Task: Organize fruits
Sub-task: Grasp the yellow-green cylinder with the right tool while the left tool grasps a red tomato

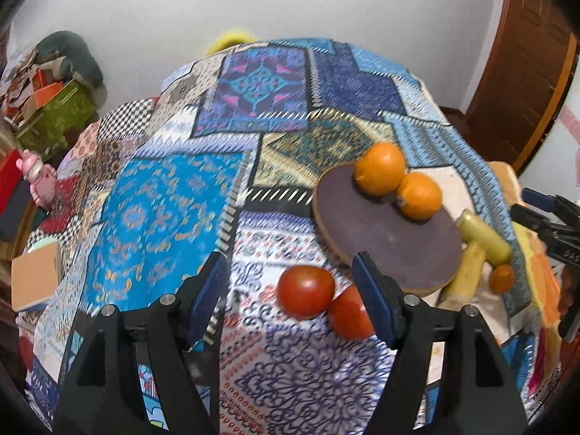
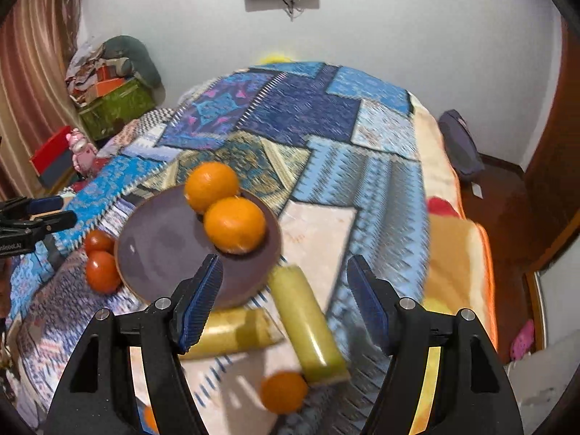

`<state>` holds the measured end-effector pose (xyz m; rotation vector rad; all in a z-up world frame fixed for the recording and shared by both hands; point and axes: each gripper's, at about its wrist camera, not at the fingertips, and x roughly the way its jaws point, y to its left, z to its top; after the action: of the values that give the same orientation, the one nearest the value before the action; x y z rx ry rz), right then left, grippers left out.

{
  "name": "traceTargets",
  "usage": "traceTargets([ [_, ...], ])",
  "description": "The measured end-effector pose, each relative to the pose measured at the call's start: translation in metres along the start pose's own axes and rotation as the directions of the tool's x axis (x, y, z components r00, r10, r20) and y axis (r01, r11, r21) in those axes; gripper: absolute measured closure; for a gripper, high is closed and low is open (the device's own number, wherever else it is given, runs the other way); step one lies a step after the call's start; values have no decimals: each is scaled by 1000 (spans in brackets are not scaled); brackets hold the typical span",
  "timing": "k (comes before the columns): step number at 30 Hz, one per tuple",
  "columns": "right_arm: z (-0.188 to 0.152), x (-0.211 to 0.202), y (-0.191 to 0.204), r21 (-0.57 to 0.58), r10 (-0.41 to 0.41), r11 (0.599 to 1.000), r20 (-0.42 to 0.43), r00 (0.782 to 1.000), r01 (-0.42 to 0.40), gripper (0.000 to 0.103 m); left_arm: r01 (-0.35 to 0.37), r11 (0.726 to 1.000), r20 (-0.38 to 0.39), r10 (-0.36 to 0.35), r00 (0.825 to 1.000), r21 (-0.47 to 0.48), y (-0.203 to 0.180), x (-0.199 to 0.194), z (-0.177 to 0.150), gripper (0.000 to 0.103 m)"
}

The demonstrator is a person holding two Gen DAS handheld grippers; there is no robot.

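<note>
In the left wrist view a round purple-brown plate [image 1: 380, 239] lies on the patchwork blanket with two oranges [image 1: 378, 168] touching each other at its far side. Two red tomatoes [image 1: 305, 291] lie on the blanket by the plate's near-left rim. My left gripper [image 1: 291, 293] hovers open above them, its pads clear of both. In the right wrist view my right gripper [image 2: 283, 301] is open over two yellow-green bananas [image 2: 308, 322] beside the plate [image 2: 166, 253]. A small orange [image 2: 284, 391] lies near the bananas' end. The left gripper [image 2: 32, 217] shows at the left edge.
The patchwork blanket [image 1: 174, 210] covers a bed. A pink toy [image 1: 36, 181] and a brown box [image 1: 34, 275] sit off its left side, with cluttered boxes [image 2: 112, 101] behind. A wooden door [image 1: 525, 72] stands at the right, and a dark cushion [image 2: 460, 145] lies on the floor.
</note>
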<state>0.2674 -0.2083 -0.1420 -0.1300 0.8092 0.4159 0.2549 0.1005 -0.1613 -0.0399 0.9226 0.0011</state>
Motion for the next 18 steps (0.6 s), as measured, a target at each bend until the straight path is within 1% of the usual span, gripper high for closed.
traceTargets([
  [4,-19,9,-15,28,-12,1000,-48,999,14,35,-11,1000,-24,11,1000,-14,6,11,-11,32],
  [6,-27,17,-20,37,-17,999,-82,996,20,35,2,1000,-39,-2,999,-21,8,17,-15,32],
  [9,-35,31,-24,53,6,999,-131,991,0,36,22,999,-54,-23,998,-26,7,24,-18,35],
  [11,-39,35,-25,55,9,999,-141,990,-2,41,28,999,-65,-30,997,-25,5,29,-19,37],
  [13,-40,38,-25,56,4,998,-146,989,5,51,44,998,-70,-46,996,-34,5,34,-20,38],
  [14,-41,40,-27,62,-1,998,-150,989,11,53,52,998,-69,-55,996,-41,5,35,-20,38],
  [16,-41,44,-27,77,16,997,-152,988,-4,57,58,997,-66,-62,996,-48,5,37,-18,38],
  [18,-40,46,-25,68,13,998,-151,989,-3,58,69,996,-67,-72,995,-55,5,39,-18,38],
])
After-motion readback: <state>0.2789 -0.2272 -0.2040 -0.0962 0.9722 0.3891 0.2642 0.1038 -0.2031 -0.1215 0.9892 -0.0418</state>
